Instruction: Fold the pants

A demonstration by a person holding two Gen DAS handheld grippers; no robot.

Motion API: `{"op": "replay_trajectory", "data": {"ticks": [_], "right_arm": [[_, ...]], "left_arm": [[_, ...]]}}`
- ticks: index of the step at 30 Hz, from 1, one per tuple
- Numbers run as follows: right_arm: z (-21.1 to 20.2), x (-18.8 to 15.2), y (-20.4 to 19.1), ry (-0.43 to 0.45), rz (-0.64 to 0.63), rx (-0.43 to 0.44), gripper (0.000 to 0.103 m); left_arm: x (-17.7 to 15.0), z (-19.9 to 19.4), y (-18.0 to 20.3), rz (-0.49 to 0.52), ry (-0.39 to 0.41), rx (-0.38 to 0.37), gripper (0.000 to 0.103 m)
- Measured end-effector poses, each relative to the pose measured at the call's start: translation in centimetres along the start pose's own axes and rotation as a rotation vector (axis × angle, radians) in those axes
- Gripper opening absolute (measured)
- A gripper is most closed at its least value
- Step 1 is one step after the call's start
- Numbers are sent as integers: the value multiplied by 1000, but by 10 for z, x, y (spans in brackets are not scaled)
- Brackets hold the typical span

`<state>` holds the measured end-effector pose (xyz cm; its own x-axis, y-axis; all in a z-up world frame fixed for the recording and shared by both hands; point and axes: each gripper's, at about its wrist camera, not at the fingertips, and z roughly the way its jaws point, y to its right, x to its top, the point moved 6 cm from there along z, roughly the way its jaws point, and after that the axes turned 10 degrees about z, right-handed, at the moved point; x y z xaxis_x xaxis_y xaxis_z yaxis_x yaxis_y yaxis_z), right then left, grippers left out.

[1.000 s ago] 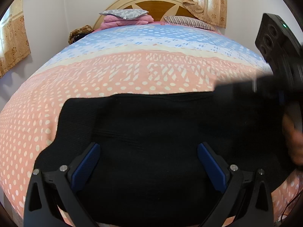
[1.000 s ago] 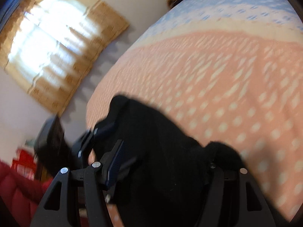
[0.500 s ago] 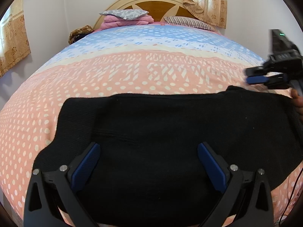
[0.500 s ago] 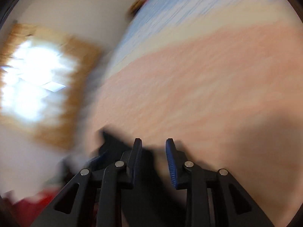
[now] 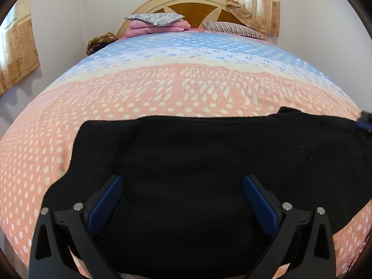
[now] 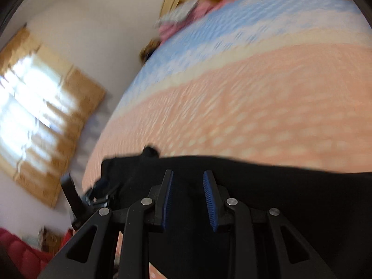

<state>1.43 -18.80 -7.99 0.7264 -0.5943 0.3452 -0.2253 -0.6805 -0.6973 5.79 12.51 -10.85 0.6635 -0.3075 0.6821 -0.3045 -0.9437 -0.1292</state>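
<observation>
Now folded black pants (image 5: 209, 162) on bedspread (image 5: 162, 97)

Counts of the things seen on and around the bed

One pair of black pants (image 5: 209, 162) is laid on one patterned bedspread (image 5: 162, 93). Two grippers are counted, the left gripper (image 5: 181, 193) and the right gripper (image 6: 187, 186), each with two blue-padded fingers. Two pillows (image 5: 154, 18) are seen at one headboard (image 5: 195, 0), over one folded pink blanket (image 5: 160, 28). Two curtained windows (image 5: 16, 46) are seen.

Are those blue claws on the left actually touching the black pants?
Cannot tell. In the left wrist view the open left gripper overlaps the black pants on the bed, but no contact or gap shows.
</observation>
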Motion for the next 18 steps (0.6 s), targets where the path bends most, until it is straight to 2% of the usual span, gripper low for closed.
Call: {"op": "replay_trajectory", "data": {"ticks": [2,4,7,10,11,13,15,18], "right_arm": [[-52,12,19,115,38,-16,28],[-101,18,45,211,84,-69,28],[-185,20,102,363,171,-229,28],[-270,12,168,508,274,-400,28],[-295,7,196,529,312,-481,28],[-321,-1,231,519,367,-584,28],[-335,-12,258,479,415,-609,28],[-338,-21,274,439,450,-593,28]], "left_arm": [[2,-3,0,-6,-7,18,103],[8,-11,1,-28,-7,38,103],[22,-25,10,-34,40,19,103],[40,-38,29,8,82,6,103],[44,-39,37,24,87,6,103],[49,-41,53,53,93,-13,103],[50,-41,70,79,88,-38,103],[48,-37,91,108,65,-64,103]]}}
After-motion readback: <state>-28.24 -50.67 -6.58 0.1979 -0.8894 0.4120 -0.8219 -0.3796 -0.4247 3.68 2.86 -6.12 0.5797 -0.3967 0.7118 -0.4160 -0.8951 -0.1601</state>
